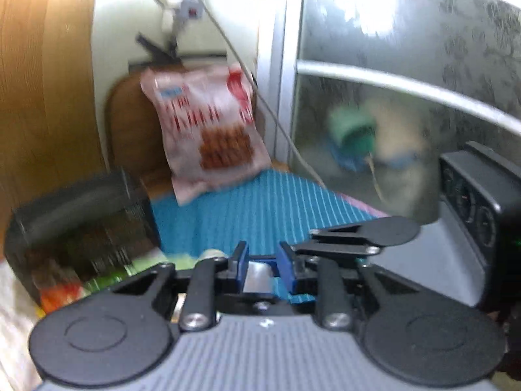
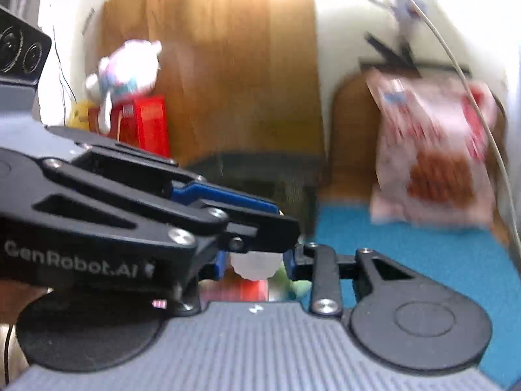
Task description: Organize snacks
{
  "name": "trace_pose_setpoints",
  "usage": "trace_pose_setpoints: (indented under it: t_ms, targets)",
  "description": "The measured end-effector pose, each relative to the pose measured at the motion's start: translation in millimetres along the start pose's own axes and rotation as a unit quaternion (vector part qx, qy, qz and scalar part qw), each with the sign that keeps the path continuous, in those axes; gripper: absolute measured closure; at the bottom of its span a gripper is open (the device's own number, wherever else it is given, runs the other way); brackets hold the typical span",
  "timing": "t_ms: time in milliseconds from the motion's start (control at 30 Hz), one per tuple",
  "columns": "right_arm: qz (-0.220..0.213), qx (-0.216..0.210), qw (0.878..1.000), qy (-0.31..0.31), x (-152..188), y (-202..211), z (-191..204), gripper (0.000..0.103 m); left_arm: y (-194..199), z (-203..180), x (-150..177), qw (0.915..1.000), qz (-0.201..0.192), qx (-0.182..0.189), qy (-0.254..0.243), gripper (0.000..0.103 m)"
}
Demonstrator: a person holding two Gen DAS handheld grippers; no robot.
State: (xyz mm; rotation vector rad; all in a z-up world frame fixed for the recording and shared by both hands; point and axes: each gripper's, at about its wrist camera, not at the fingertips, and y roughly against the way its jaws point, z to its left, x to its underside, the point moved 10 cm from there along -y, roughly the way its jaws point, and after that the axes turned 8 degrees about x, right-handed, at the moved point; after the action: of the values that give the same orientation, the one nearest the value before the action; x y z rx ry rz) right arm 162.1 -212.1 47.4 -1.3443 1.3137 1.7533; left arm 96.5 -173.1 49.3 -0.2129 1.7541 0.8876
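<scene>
L gripper (image 1: 260,265) is clenched on a small silvery item, probably for binning. R gripper (image 2: 257,262) grasps a white-capped snack. Pink snack bag (image 1: 208,130) is propped at 12 o'clock; black basket (image 1: 81,228) at 9.

Pink snack bag (image 1: 208,130) upright, leaning.
</scene>
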Motion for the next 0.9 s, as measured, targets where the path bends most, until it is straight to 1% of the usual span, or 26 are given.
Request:
trace_pose_setpoints:
  t_ms: [67, 133, 200, 233, 267, 367, 400, 433, 467, 500, 533, 600, 633, 700, 767, 800, 833, 900]
  targets:
    - [-0.015, 0.001, 1.0, 0.016, -23, -31, -1, 0.066, 2, 18, -23, 0.9996, -0.018, -0.021, 0.006, 0.084]
    - [-0.021, 0.006, 0.999, 0.028, -35, -60, -1, 0.066, 1, 44, -44, 0.9988, -0.027, -0.032, 0.024, 0.082]
    - [-0.016, -0.001, 0.999, 0.032, -40, -87, 0, 0.066, -6, 76, -56, 0.9969, -0.031, -0.047, 0.056, 0.081]
    - [-0.012, -0.001, 0.999, 0.033, -40, -97, 2, 0.066, -10, 94, -60, 0.9951, -0.031, -0.05, 0.079, 0.081]
    - [-0.009, 0.001, 0.999, 0.036, -40, -106, 3, 0.066, -14, 111, -62, 0.9928, -0.032, -0.053, 0.102, 0.082]
    - [0.006, -0.001, 0.999, 0.047, -33, -124, 6, 0.066, -17, 156, -60, 0.9811, -0.042, -0.054, 0.181, 0.082]
    - [0.013, -0.006, 0.999, 0.049, -29, -128, 5, 0.064, -17, 168, -58, 0.9769, -0.046, -0.055, 0.201, 0.082]
    - [0.013, -0.005, 0.999, 0.047, -30, -131, 8, 0.063, -17, 179, -54, 0.9732, -0.047, -0.057, 0.218, 0.082]
    - [0.005, 0.004, 0.999, 0.039, -30, -127, 2, 0.061, -16, 189, -49, 0.9697, -0.048, -0.064, 0.231, 0.082]
    - [0.0, 0.006, 1.0, 0.029, -31, -122, -3, 0.051, -14, 198, -42, 0.9664, -0.049, -0.074, 0.241, 0.081]
    - [-0.01, 0.003, 1.0, 0.008, -33, -114, -12, 0.049, -12, 206, -38, 0.9643, -0.051, -0.086, 0.245, 0.081]
    - [-0.017, 0.014, 0.999, -0.04, -34, -100, -36, 0.049, -4, 223, -30, 0.9588, -0.055, -0.121, 0.251, 0.075]
    - [-0.015, 0.023, 0.997, -0.072, -33, -94, -52, 0.049, 2, 232, -25, 0.9548, -0.058, -0.14, 0.256, 0.075]
    - [0.002, 0.03, 0.991, -0.133, -20, -81, -78, 0.049, 14, 252, -13, 0.9467, -0.061, -0.173, 0.264, 0.075]
    - [0.019, 0.021, 0.983, -0.183, -7, -67, -97, 0.05, 25, 268, 2, 0.9358, -0.053, -0.211, 0.278, 0.075]
    - [0.029, 0.013, 0.979, -0.2, 2, -59, -103, 0.05, 28, 273, 11, 0.9319, -0.047, -0.219, 0.286, 0.076]
    - [0.043, 0.005, 0.976, -0.211, 12, -53, -106, 0.05, 30, 274, 18, 0.9311, -0.045, -0.211, 0.294, 0.078]
    - [0.077, -0.021, 0.969, -0.232, 30, -49, -104, 0.05, 26, 268, 25, 0.9328, -0.039, -0.188, 0.305, 0.08]
